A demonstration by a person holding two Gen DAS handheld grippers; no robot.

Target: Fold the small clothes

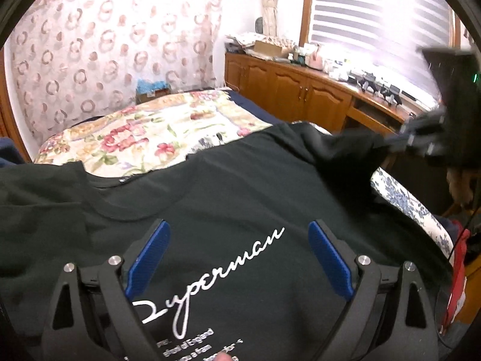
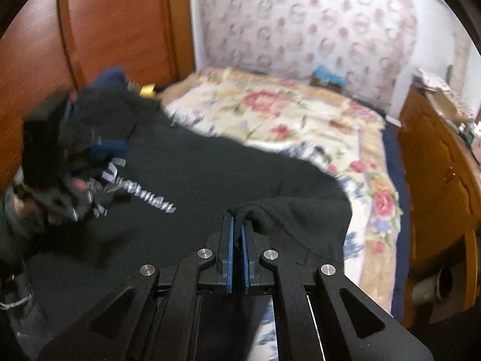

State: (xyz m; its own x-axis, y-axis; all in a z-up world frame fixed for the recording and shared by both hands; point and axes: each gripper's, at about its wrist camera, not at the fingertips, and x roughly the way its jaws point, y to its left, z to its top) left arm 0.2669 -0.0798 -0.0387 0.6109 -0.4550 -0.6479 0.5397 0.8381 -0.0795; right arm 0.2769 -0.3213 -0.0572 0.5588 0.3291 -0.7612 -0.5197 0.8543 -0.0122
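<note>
A dark green T-shirt (image 1: 240,186) with white script lettering lies spread on a floral bedspread (image 1: 144,132). My left gripper (image 1: 239,228) is open, its blue pads (image 1: 150,258) wide apart just above the shirt's chest print. My right gripper (image 2: 237,219) is shut on the shirt's sleeve (image 2: 288,225) and holds that fold of cloth lifted off the bed. In the left wrist view the right gripper (image 1: 421,138) shows blurred at the far right, at the sleeve end. In the right wrist view the left gripper (image 2: 60,162) shows blurred at the left over the shirt (image 2: 180,168).
The bed (image 2: 285,111) runs to a patterned wall. A wooden cabinet (image 1: 300,90) with clutter stands along the right side under a window. A wooden door or wardrobe (image 2: 114,27) is at the bed's other side. Red cloth (image 1: 457,270) hangs by the bed's right edge.
</note>
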